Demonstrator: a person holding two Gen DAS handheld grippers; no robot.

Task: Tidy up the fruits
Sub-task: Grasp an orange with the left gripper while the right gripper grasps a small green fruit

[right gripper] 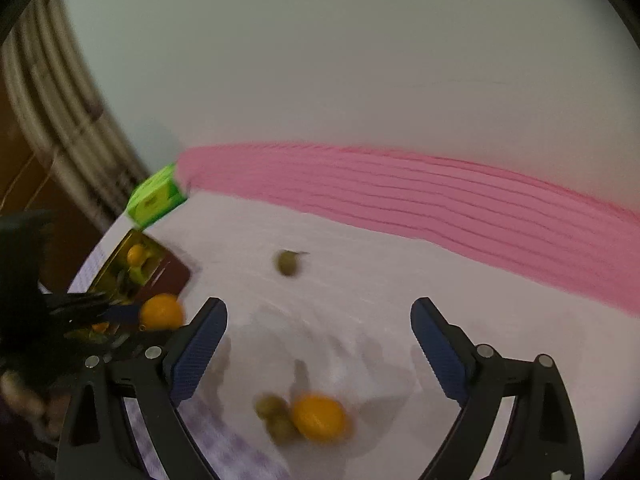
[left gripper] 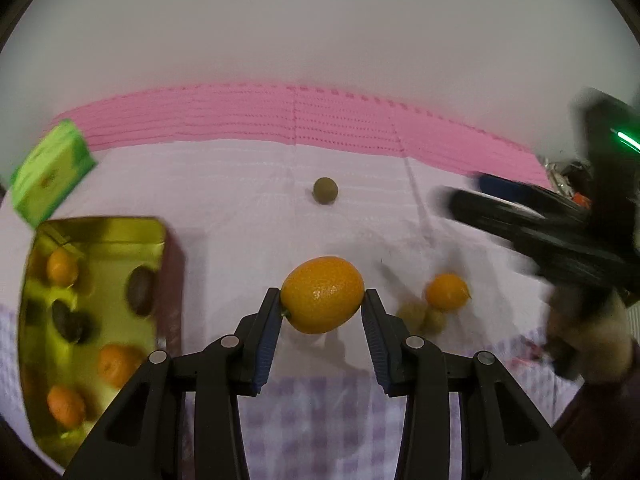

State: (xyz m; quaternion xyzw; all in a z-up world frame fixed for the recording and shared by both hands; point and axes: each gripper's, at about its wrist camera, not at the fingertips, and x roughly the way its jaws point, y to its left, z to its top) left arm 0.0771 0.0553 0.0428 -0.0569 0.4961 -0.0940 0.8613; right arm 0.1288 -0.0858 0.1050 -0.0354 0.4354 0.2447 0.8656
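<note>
In the left wrist view, the left gripper [left gripper: 322, 306] grasps an orange kumquat [left gripper: 322, 294] between its two blue-padded fingers [left gripper: 269, 340], and the fruit hangs above the pale cloth of the bench [left gripper: 240, 208]. Left of the held kumquat stands the golden tray [left gripper: 156, 236], and inside it lie several orange fruits and some dark ones. Beyond the far corner of the tray is a green box [left gripper: 50, 172]. Right of the held kumquat, a second kumquat [left gripper: 447, 292] lies on the cloth, and two small green fruits [left gripper: 422, 317] are touching it, blurred. Far behind the held kumquat one olive-coloured fruit [left gripper: 325, 191] lies alone, and behind it runs a pink mat [left gripper: 280, 116]. The right gripper [left gripper: 520, 220] shows as a dark blur at the right edge. In the right wrist view, the right gripper [right gripper: 319, 316] has its fingers [right gripper: 196, 354] spread wide and it holds nothing. Below and between them, the second kumquat [right gripper: 320, 417] lies on the bench [right gripper: 360, 280] with the green fruits [right gripper: 276, 416] just beside it. To the left of that kumquat, the left gripper [right gripper: 132, 316] carries the held kumquat [right gripper: 162, 312] in front of the tray [right gripper: 120, 256].
</note>
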